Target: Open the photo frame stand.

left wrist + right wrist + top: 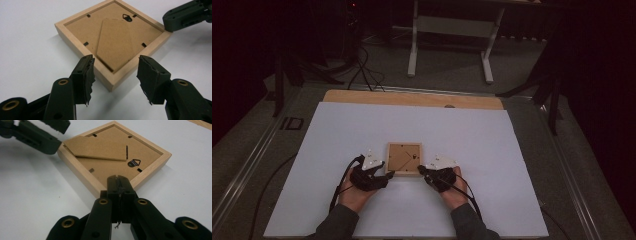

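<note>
Square wooden picture frame (113, 41), face down, brown backing, black hanger

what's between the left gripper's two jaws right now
The near corner of the wooden picture frame, lying back-side up on the white table. In the left gripper view the left gripper has its jaws open either side of that corner, not touching it.

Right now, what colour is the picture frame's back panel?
Brown, like cardboard, on the picture frame's back panel; clearest in the left gripper view.
</note>
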A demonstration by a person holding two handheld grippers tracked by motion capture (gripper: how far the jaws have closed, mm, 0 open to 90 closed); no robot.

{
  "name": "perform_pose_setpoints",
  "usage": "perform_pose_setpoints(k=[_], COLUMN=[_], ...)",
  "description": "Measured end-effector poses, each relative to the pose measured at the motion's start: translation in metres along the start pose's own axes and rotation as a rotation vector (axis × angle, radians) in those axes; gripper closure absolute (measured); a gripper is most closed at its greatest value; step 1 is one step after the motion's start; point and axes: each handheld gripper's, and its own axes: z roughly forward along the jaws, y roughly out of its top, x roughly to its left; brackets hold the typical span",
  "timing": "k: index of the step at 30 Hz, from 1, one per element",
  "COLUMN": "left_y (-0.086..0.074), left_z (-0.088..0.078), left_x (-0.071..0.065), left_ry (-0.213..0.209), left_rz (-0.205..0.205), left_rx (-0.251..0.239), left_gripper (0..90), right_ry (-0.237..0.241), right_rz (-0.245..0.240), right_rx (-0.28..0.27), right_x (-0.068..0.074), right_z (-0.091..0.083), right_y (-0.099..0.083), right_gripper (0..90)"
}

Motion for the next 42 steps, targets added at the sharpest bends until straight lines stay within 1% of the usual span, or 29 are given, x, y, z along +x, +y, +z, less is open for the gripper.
perform_pose_setpoints(k=[4, 7, 10, 14, 17, 19, 26, 28, 29, 30, 34, 35, 36, 40, 42], left_y=[0.008, 0.014, 0.017, 0.023, 0.025, 0.026, 0.027, 0.028, 0.029, 0.030, 0.032, 0.033, 0.033, 0.034, 0.038], left_z=[0.005, 0.009, 0.012, 0.021, 0.025, 0.028, 0.033, 0.034, 0.035, 0.035, 0.035, 0.035, 0.035, 0.035, 0.035], left_x=[0.001, 0.002, 0.001, -0.002, -0.004, -0.003, -0.002, -0.001, -0.001, 0.000, 0.001, 0.000, 0.000, 0.000, 0.000], left_ry=[0.013, 0.014, 0.019, 0.005, 0.011, 0.017, 0.011, 0.006, 0.000, -0.002, -0.009, -0.015, -0.014, -0.012, -0.015], left_rz=[0.026, 0.029, 0.039, 0.051, 0.064, 0.061, 0.043, 0.040, 0.025, 0.019, 0.030, 0.035, 0.038, 0.040, 0.047], left_rx=[0.008, 0.013, 0.020, 0.052, 0.072, 0.085, 0.085, 0.094, 0.097, 0.104, 0.122, 0.123, 0.126, 0.136, 0.156], left_gripper=[48.0, 50.0, 50.0, 48.9, 47.5, 47.1, 46.2, 46.9, 47.2, 47.2, 47.5, 49.1, 50.7, 51.4, 51.5], right_ry=[0.004, 0.006, 0.008, 0.010, 0.013, 0.013, 0.017, 0.015, 0.015, 0.015, 0.015, 0.015, 0.015, 0.016, 0.017], right_rz=[0.005, 0.011, 0.018, 0.023, 0.023, 0.022, 0.034, 0.033, 0.033, 0.034, 0.036, 0.035, 0.036, 0.036, 0.033], right_rx=[-0.004, -0.005, -0.008, -0.010, -0.012, -0.012, -0.017, -0.018, -0.018, -0.018, -0.020, -0.021, -0.021, -0.022, -0.022], right_x=[0.000, -0.001, -0.001, -0.001, -0.002, -0.002, -0.002, -0.002, -0.002, -0.002, -0.002, -0.002, -0.002, -0.002, -0.002], right_z=[-0.001, -0.001, -0.001, -0.001, -0.001, -0.001, -0.001, -0.001, -0.001, -0.001, -0.001, -0.001, -0.001, -0.001, -0.001], right_y=[-0.001, -0.002, -0.002, -0.003, -0.003, -0.003, -0.003, -0.003, -0.003, -0.003, -0.004, -0.004, -0.004, -0.004, -0.004], right_gripper=[88.5, 88.4, 88.4, 88.4, 88.4, 88.3, 88.1, 88.1, 88.1, 88.1, 88.1, 88.1, 88.1, 88.1, 88.1])
